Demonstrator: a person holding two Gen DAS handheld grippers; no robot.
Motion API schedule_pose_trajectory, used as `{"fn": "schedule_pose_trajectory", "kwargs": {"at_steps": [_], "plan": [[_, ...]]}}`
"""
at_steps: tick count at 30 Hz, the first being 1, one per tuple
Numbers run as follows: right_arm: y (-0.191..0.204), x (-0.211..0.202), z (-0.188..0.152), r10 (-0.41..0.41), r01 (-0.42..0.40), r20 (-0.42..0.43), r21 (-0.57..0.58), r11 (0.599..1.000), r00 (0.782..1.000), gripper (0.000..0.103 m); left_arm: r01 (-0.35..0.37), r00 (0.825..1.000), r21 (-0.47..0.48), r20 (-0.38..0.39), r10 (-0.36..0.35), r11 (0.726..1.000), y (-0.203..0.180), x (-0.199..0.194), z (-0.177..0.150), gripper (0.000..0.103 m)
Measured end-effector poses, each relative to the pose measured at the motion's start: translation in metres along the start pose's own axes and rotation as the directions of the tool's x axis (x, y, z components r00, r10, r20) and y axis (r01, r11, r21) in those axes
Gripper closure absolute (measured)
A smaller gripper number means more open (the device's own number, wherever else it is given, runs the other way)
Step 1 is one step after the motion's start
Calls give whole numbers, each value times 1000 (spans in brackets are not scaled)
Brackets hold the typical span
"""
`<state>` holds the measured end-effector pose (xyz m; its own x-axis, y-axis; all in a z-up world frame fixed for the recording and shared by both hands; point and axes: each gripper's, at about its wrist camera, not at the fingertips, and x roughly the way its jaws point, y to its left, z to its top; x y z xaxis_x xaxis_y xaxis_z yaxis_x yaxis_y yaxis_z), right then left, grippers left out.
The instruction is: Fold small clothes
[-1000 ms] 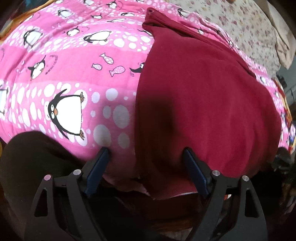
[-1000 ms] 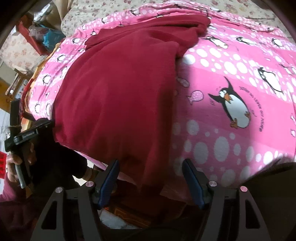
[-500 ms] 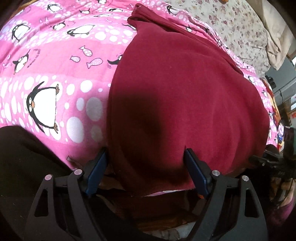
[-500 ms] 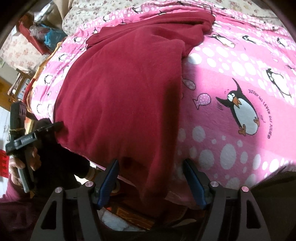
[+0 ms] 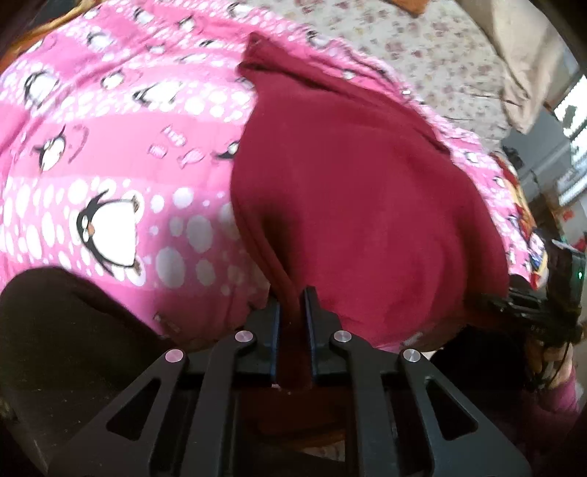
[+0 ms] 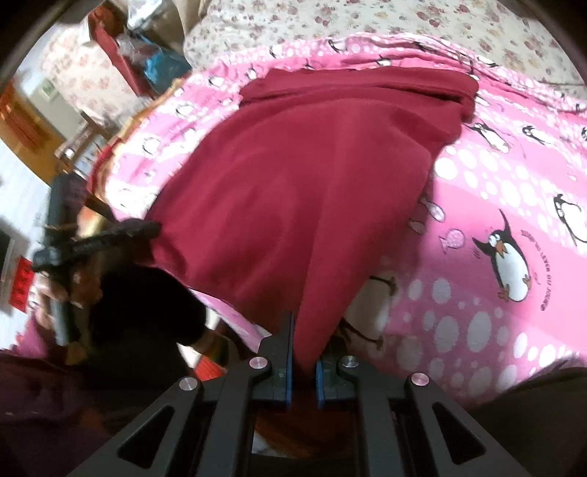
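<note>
A dark red garment lies spread on a pink penguin-print blanket. My left gripper is shut on the garment's near left corner, with the cloth bunched between the blue pads. In the right wrist view the same garment fills the middle, and my right gripper is shut on its near right corner. The left gripper also shows at the left edge of the right wrist view, on the garment's other near corner.
A floral sheet covers the bed beyond the pink blanket. A beige pillow lies at the far right. The bed edge is just under both grippers. Room clutter stands past the bed's left side.
Both grippers were open around the garment's near hem; both have now closed on its near corners. The cloth is pinched and slightly lifted into folds at each grip.
</note>
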<state>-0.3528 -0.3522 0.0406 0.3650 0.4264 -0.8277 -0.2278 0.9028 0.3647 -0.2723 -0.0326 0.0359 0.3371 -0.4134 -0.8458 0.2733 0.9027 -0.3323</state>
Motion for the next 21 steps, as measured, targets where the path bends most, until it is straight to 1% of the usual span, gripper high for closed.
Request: {"fn": "schedule_pose_trajectory", "kwargs": {"at_steps": [1,3,4,5,6,7,8,10,11,12,13,14,15,16,17,19,21], "plan": [[-3,5,0,-17,17,-9,18,1000,1000,94,-5,1000,-17,-8,4,1000,3,4,0,92],[-13,13,0,-29,30,-13,86,996,999,90,-2,1000,-39,-22,1,999,7,9,0,92],[-16,16,0,-29,31,-22,108,994,999,88,-9,1000,-47,-22,8,999,8,10,0,88],[-17,18,0,-24,27,-27,115,993,999,83,-20,1000,-52,-23,19,998,8,10,0,79],[-16,18,1,-12,15,-25,114,993,1000,74,-29,999,-55,-25,28,998,8,12,0,74],[-14,17,2,-2,5,-21,110,994,1000,66,-34,999,-59,-27,33,998,7,14,0,64],[-13,16,2,-1,3,-18,107,994,1000,51,-32,999,-63,-27,31,997,6,16,-1,58],[-13,19,5,-3,4,-10,103,995,1000,50,-35,999,-60,-22,34,998,0,20,1,50],[-12,22,7,-7,8,-14,99,995,1000,50,-40,999,-52,-21,39,998,-3,22,2,49],[-13,23,9,-11,12,-12,98,995,1000,56,-54,998,-36,-17,53,998,-5,22,1,49],[-14,23,11,-14,14,-4,96,995,1000,61,-65,998,-20,-14,64,998,-5,21,0,51],[-14,22,13,-17,17,3,89,996,1000,75,-72,997,-6,-9,72,997,-7,20,0,72],[-14,19,13,-22,21,3,76,997,1000,87,-64,998,5,-6,64,998,-6,17,0,83],[-14,18,13,-17,17,6,72,997,1000,90,-44,999,7,-7,44,999,-4,14,0,92],[-14,15,13,1,-1,12,71,997,1000,94,-11,1000,3,-5,11,1000,-2,8,-1,93],[-9,9,10,59,-60,18,59,996,998,95,36,999,17,25,-37,999,-3,-13,-4,94],[1,0,6,108,-109,20,37,993,994,96,56,996,52,64,-60,997,-7,-34,-8,94]]}}
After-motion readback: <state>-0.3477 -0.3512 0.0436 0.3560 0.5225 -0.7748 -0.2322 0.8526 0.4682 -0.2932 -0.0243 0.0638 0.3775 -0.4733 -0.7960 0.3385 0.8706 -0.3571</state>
